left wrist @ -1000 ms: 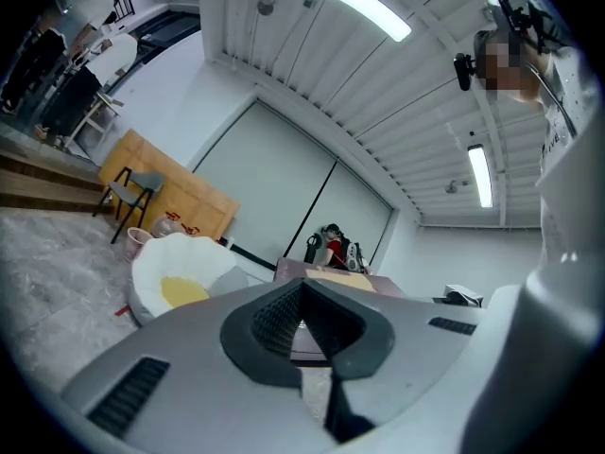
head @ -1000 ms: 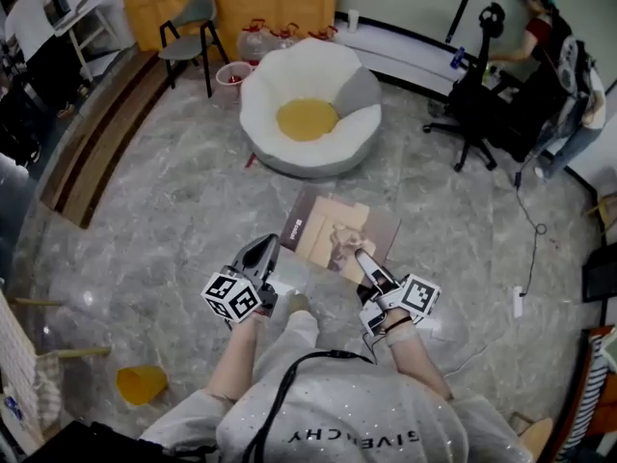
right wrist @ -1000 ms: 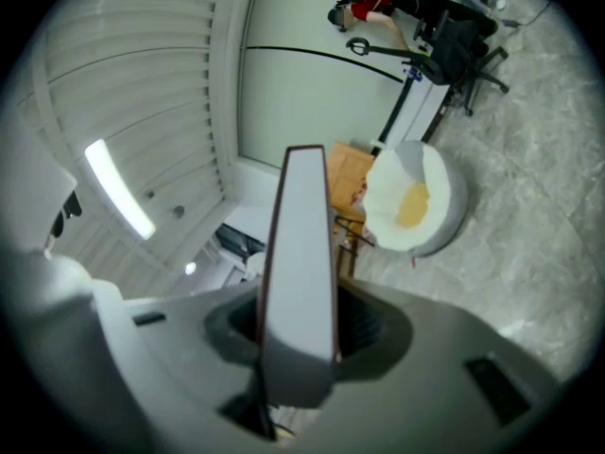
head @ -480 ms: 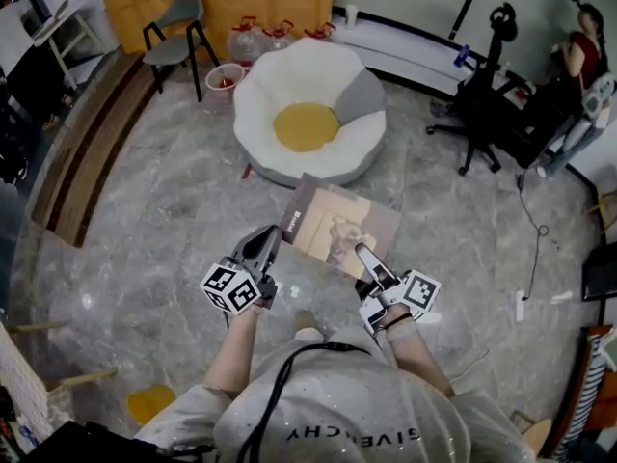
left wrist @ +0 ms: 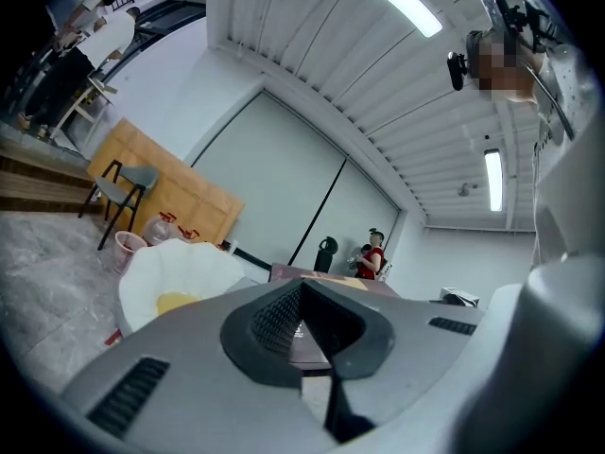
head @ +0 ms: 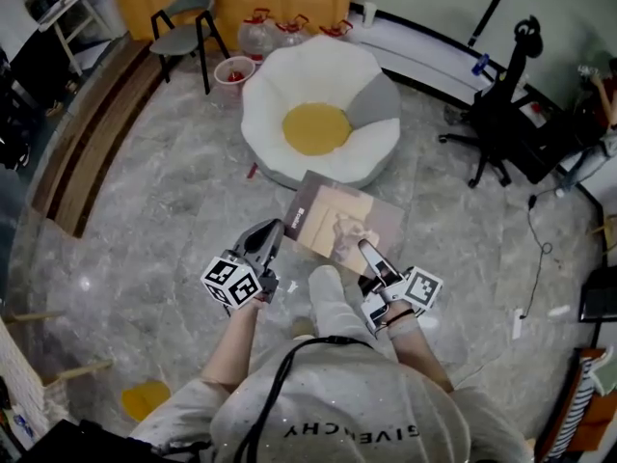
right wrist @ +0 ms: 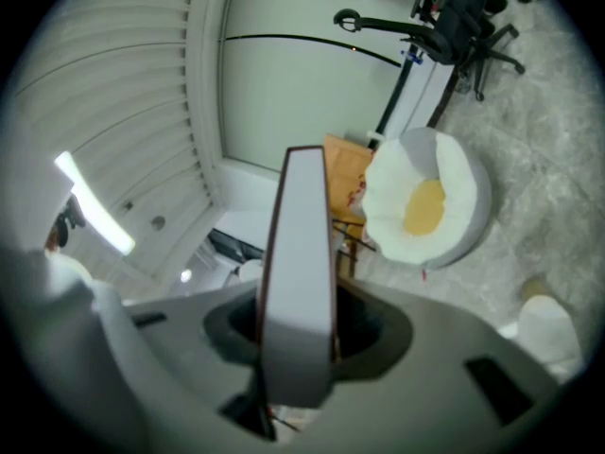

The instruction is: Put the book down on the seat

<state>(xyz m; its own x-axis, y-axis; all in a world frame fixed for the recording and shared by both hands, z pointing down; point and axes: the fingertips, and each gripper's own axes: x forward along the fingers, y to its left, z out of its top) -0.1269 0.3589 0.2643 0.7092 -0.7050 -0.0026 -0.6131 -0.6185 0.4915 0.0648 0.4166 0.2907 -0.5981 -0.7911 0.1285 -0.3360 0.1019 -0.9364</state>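
Brown and tan on its cover, the thin flat book (head: 337, 222) hung level above the grey marbled stone floor (head: 164, 201), out in front of the person and just short of the white, petal-shaped cushioned seat (head: 289, 99) with a round yellow centre. It was near the seat's front rim but not yet resting on it. The right gripper (head: 366, 250), grey-jawed with a marker cube at its back, was clenched on the book's near right edge. In the right gripper view the pale page edge stood upright between the two jaws, with a pad pressed against the cover on each side and the seat in sight beyond it to the right. The left gripper (head: 274, 231), of the same make, had its jaws drawn together tip to tip with nothing grasped between them. It sat at the book's near left corner, though whether it touched that corner could not be told. In the left gripper view the book's brown edge lay just past the tips, with the seat farther off to the left. Behind the seat stood a grey chair (head: 190, 25) on black legs, some clear plastic jugs (head: 258, 35) with red handles and a small pink bucket (head: 231, 71). A black office chair (head: 501, 123) stood well apart to the right.
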